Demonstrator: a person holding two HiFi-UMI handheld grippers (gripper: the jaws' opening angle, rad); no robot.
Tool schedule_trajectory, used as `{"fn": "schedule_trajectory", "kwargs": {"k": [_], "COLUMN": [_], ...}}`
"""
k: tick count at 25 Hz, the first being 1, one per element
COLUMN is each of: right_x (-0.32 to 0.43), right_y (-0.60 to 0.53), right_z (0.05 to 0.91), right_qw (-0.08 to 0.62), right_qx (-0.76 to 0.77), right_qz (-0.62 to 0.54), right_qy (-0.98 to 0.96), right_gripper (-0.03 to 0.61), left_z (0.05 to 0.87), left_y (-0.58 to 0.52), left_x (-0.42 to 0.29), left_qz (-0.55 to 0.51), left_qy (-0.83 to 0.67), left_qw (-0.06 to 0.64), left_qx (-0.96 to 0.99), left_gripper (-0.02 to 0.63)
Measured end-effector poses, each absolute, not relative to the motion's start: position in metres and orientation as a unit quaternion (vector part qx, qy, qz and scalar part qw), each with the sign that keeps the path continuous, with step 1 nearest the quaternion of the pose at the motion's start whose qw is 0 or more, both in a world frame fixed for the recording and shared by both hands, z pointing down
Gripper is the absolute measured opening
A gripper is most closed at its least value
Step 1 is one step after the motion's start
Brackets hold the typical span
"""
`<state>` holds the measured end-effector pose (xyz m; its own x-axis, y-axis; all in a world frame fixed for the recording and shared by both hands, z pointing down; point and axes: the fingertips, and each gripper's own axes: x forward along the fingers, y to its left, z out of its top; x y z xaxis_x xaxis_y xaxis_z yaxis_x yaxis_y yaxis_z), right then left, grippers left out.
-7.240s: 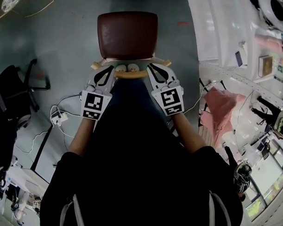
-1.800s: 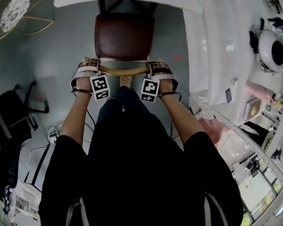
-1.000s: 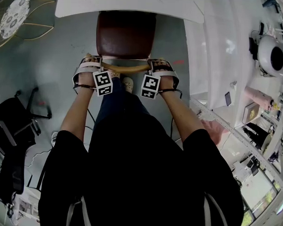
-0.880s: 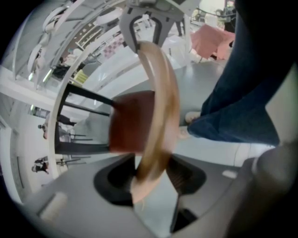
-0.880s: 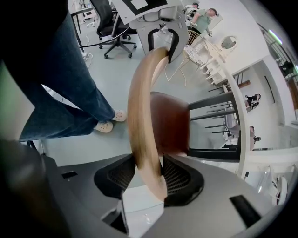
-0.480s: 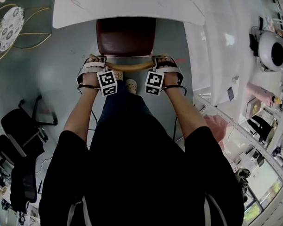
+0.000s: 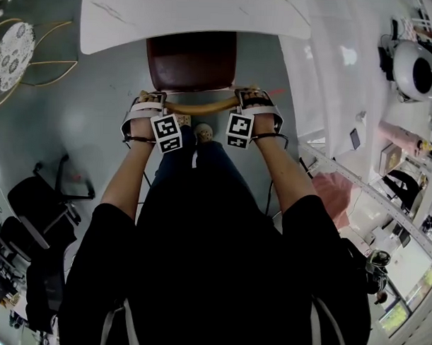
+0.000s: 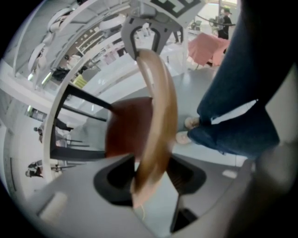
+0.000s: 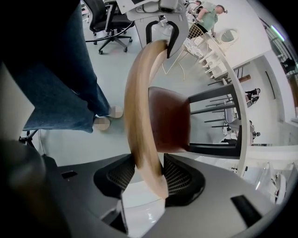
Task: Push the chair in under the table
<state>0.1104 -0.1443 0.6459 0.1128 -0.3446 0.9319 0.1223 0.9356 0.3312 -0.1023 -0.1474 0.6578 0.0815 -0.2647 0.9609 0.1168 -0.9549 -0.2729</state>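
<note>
The chair has a dark brown seat (image 7: 190, 61) and a curved wooden backrest rail (image 7: 200, 105). The seat's far part lies under the white table top (image 7: 193, 15). My left gripper (image 7: 149, 104) is shut on the rail's left end and my right gripper (image 7: 252, 100) on its right end. In the left gripper view the rail (image 8: 156, 116) runs out from between my left gripper (image 8: 149, 179) to the right gripper (image 8: 151, 28). The right gripper view shows the rail (image 9: 139, 116) pinched in my right gripper (image 9: 149, 176), with the seat (image 9: 170, 118) beside the table edge (image 9: 237, 107).
A black office chair (image 7: 45, 198) stands at the left. A round gold-wire stand (image 7: 15, 44) is at the far left. White counters (image 7: 332, 80) and a pink cloth (image 7: 335, 190) line the right side. The person's shoe (image 7: 202, 132) is just behind the backrest.
The chair has slid further under the table, whose edge now covers more of the seat. Both grippers went forward with the backrest and kept their hold.
</note>
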Motion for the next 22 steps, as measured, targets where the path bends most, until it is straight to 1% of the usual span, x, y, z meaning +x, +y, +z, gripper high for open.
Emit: {"fn": "schedule_trajectory", "kwargs": {"k": [6,7,9,11,15,16,17,18,19,22], "right_x": [0.111,0.111,0.113,0.112,0.107,0.105,0.102,0.099,0.096,0.087], "right_y": [-0.143,-0.143,-0.142,-0.14,-0.133,-0.135,-0.136,-0.138,-0.139,-0.148], "right_z": [0.645,0.644,0.638,0.63,0.61,0.604,0.597,0.59,0.582,0.557], "right_qw": [0.748,0.746,0.74,0.733,0.699,0.688,0.677,0.665,0.655,0.62], "right_qx": [0.113,0.121,0.131,0.137,0.164,0.174,0.183,0.192,0.2,0.234], "right_qz": [-0.107,-0.094,-0.083,-0.087,-0.081,-0.077,-0.073,-0.071,-0.071,-0.067], "right_qy": [-0.645,-0.649,-0.654,-0.661,-0.691,-0.7,-0.71,-0.718,-0.725,-0.746], "right_gripper": [0.188,0.195,0.204,0.206,0.207,0.206,0.204,0.185,0.156,0.104], "left_z": [0.657,0.656,0.65,0.641,0.613,0.603,0.594,0.584,0.575,0.55], "left_y": [-0.146,-0.145,-0.142,-0.137,-0.134,-0.137,-0.14,-0.144,-0.146,-0.155], "left_x": [-0.103,-0.102,-0.097,-0.092,-0.085,-0.082,-0.08,-0.078,-0.076,-0.069], "left_qz": [-0.655,-0.649,-0.626,-0.603,-0.568,-0.557,-0.546,-0.534,-0.523,-0.497], "left_qy": [0.06,0.061,0.065,0.069,0.094,0.108,0.125,0.143,0.16,0.201], "left_qw": [0.12,0.109,0.077,0.052,0.038,0.033,0.027,0.02,0.013,0.007], "left_qx": [-0.743,-0.751,-0.773,-0.793,-0.817,-0.822,-0.828,-0.833,-0.837,-0.844], "left_gripper": [0.229,0.232,0.261,0.272,0.264,0.256,0.231,0.188,0.161,0.117]}}
